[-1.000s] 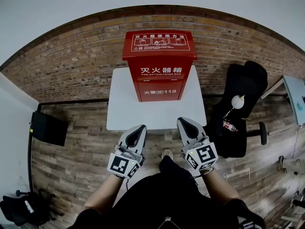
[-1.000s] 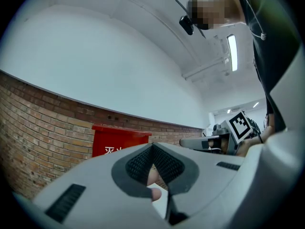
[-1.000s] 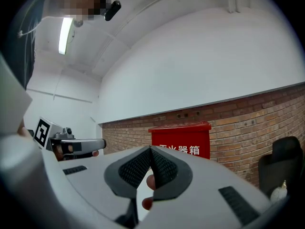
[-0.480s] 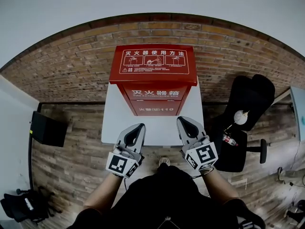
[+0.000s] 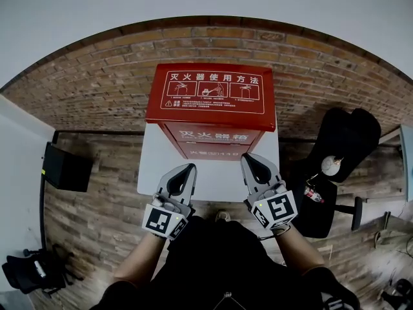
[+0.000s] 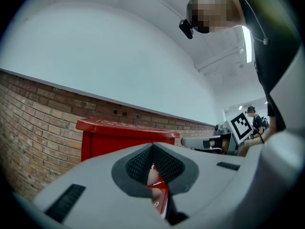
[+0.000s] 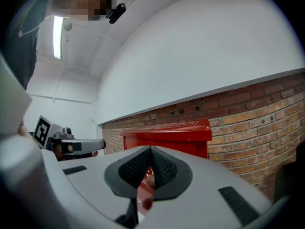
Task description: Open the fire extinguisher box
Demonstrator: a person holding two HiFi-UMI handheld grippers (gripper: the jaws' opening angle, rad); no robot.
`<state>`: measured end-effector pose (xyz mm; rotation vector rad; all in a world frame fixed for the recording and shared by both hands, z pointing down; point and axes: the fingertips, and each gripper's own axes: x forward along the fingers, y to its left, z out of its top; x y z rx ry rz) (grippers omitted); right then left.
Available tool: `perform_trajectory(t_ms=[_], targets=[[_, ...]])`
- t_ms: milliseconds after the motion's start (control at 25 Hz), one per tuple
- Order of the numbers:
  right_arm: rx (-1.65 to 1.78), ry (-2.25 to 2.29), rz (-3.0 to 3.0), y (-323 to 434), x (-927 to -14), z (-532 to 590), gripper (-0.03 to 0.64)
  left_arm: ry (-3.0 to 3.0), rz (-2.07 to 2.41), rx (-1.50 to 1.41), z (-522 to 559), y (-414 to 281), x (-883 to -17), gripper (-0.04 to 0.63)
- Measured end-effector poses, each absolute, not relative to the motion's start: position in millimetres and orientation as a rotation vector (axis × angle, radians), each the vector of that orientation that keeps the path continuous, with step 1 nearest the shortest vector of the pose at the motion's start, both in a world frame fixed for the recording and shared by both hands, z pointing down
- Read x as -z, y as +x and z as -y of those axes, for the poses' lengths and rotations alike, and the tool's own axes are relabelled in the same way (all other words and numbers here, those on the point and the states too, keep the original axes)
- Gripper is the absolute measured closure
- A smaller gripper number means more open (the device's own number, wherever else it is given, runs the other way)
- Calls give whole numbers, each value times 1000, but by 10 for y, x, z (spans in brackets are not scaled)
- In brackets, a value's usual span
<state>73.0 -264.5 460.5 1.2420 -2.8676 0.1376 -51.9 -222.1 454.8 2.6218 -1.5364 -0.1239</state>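
Note:
A red fire extinguisher box [image 5: 211,105] with white print on its lid and front stands on a white table [image 5: 155,166] against a brick wall; its lid is down. My left gripper [image 5: 188,170] is shut and empty, held level just short of the box's front at lower left. My right gripper [image 5: 250,160] is shut and empty too, beside it at lower right. In the left gripper view the box [image 6: 114,140] rises just past the shut jaws, and the right gripper view shows the box [image 7: 176,135] the same way.
A black office chair [image 5: 339,154] with a bottle [image 5: 312,192] on it stands to the right of the table. A dark box [image 5: 63,168] sits on the wooden floor at left, a black bag [image 5: 35,270] at lower left. The brick wall [image 5: 97,82] backs the table.
The box has grown larger and nearer in the head view, with more of its lid showing. Both grippers have come forward over the table's near edge, staying shut.

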Motion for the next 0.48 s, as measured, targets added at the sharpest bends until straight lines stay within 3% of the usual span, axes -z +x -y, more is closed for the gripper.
perform_trajectory(t_ms=[480], targets=[[-100,1401,2811,568,-4487,2724,597,2707,1419,133,2352,-730,-4497,546]])
